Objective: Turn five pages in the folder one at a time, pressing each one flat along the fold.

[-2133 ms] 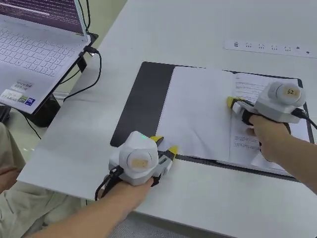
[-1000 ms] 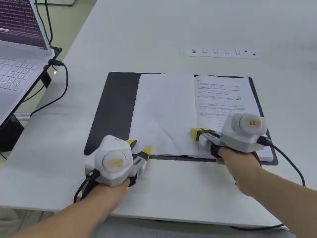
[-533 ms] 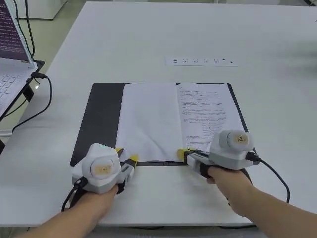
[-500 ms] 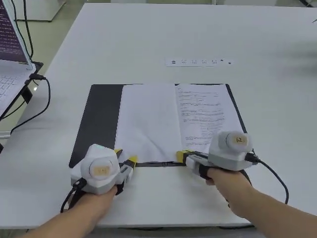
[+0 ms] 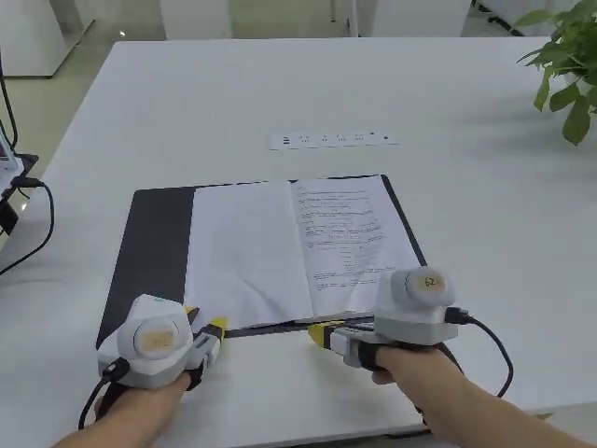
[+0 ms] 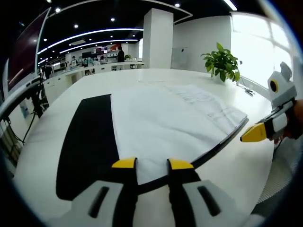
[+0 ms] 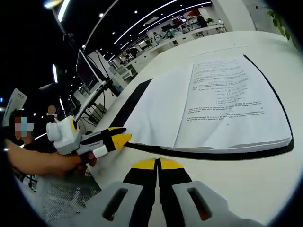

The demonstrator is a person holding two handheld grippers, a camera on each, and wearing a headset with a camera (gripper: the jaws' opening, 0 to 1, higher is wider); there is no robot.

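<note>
The black folder (image 5: 145, 247) lies open on the white table, with a blank white page (image 5: 244, 252) on its left half and a printed page (image 5: 350, 229) on its right. My right gripper (image 5: 319, 333) is shut and empty, lying just off the folder's front edge, below the fold. My left gripper (image 5: 205, 322) stands a little open at the front edge, by the blank page's near corner, holding nothing. The left gripper view has its tips (image 6: 151, 164) right before the blank page (image 6: 156, 123). In the right gripper view the closed tips (image 7: 157, 164) face the printed page (image 7: 227, 99).
A white power strip (image 5: 331, 140) lies beyond the folder. A potted plant (image 5: 564, 56) stands at the far right. A black cable (image 5: 28, 238) runs over the table's left edge. The table's near edge is close under both hands.
My right gripper has slid down the fold from mid-page to just off the folder's front edge. The left gripper stayed at the page's near corner. The head camera has shifted.
</note>
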